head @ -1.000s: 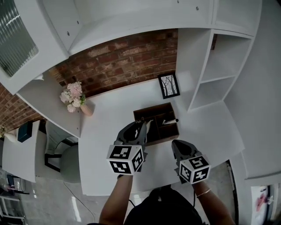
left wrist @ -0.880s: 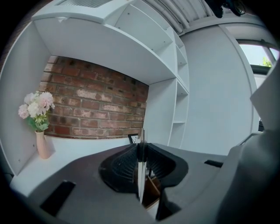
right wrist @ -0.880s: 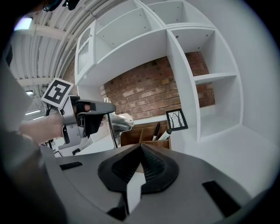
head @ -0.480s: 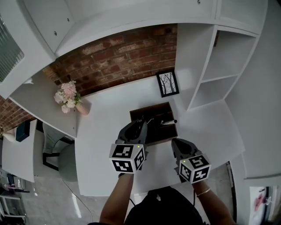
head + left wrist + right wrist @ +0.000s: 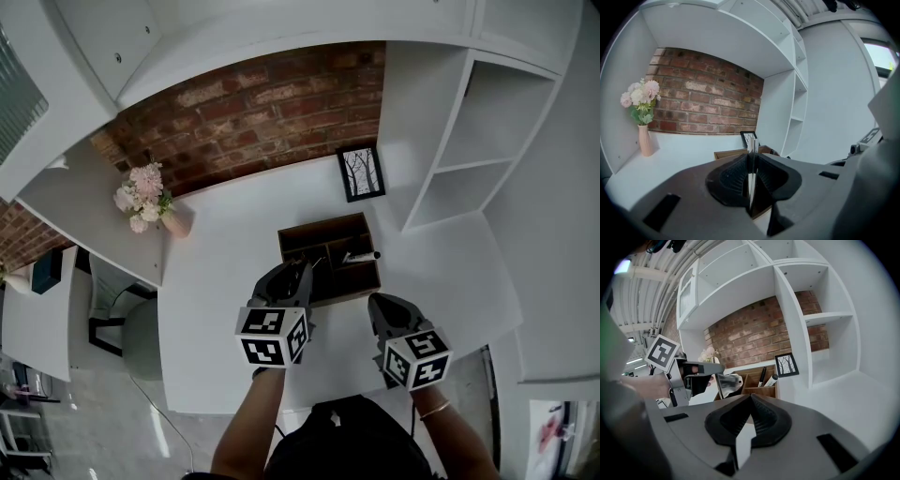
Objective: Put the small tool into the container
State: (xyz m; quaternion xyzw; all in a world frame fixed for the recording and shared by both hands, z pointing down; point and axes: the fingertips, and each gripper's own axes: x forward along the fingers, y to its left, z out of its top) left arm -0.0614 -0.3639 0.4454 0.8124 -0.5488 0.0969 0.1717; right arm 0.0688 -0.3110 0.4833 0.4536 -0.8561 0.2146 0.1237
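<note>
A brown wooden desk organiser (image 5: 328, 234) with several compartments stands on the white desk (image 5: 216, 281); two pens (image 5: 361, 255) lie in its right part. My left gripper (image 5: 305, 269) hovers at the organiser's near left edge, shut on a thin, flat, silvery small tool (image 5: 752, 171) that stands edge-on between its jaws. The right gripper view shows that tool (image 5: 721, 382) held by the left gripper (image 5: 723, 379) just in front of the organiser (image 5: 754, 379). My right gripper (image 5: 380, 306) hangs shut over the desk, right of the left one and nearer than the organiser, with nothing in it.
A framed tree picture (image 5: 361, 172) leans against the brick wall behind the organiser. A pink vase of flowers (image 5: 150, 202) stands at the far left. White shelving (image 5: 459, 141) rises on the right. The desk's front edge lies under my arms.
</note>
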